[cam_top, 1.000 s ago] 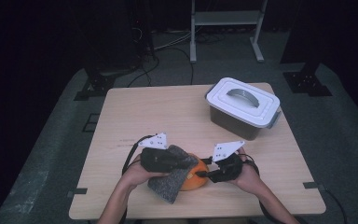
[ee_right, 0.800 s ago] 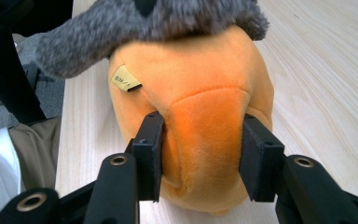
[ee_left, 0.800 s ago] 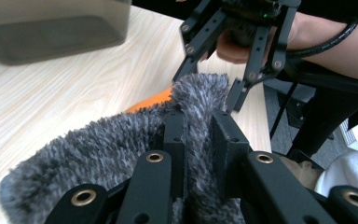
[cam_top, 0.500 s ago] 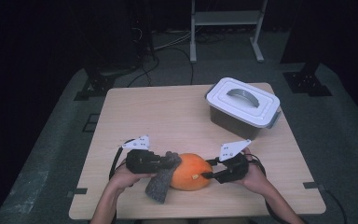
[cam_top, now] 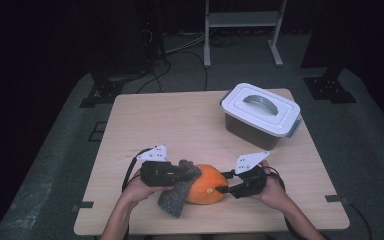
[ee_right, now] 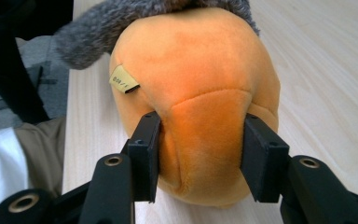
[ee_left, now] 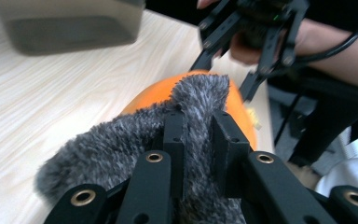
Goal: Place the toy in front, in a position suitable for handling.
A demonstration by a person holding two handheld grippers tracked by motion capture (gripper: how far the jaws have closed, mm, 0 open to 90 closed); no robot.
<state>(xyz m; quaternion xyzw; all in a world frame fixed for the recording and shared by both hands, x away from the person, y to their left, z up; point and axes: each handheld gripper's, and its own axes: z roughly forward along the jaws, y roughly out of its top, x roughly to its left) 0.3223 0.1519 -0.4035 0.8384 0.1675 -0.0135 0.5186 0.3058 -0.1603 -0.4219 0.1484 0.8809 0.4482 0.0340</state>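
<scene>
An orange plush toy (cam_top: 207, 182) lies near the table's front edge, with a grey fuzzy cover (cam_top: 175, 197) draped over its left end. My left gripper (cam_top: 190, 172) is shut on a fold of that grey fur (ee_left: 121, 140), which bunches up between its jaws (ee_left: 198, 126). My right gripper (cam_top: 222, 189) comes in from the right. Its jaws (ee_right: 200, 149) straddle the plush's narrow end (ee_right: 196, 70); they have just been opening, and both pads still touch the plush. A small cloth tag (ee_right: 123, 81) sticks out of a seam.
A white-lidded storage bin (cam_top: 260, 112) with a grey handle stands at the back right of the wooden table (cam_top: 180, 125). A person's forearms enter from the bottom edge. Dark floor, cables and a metal stand lie beyond the table.
My left gripper has shifted left and toward the front edge with the grey fur, uncovering more of the orange plush. The right gripper has stayed at the plush's right end.
</scene>
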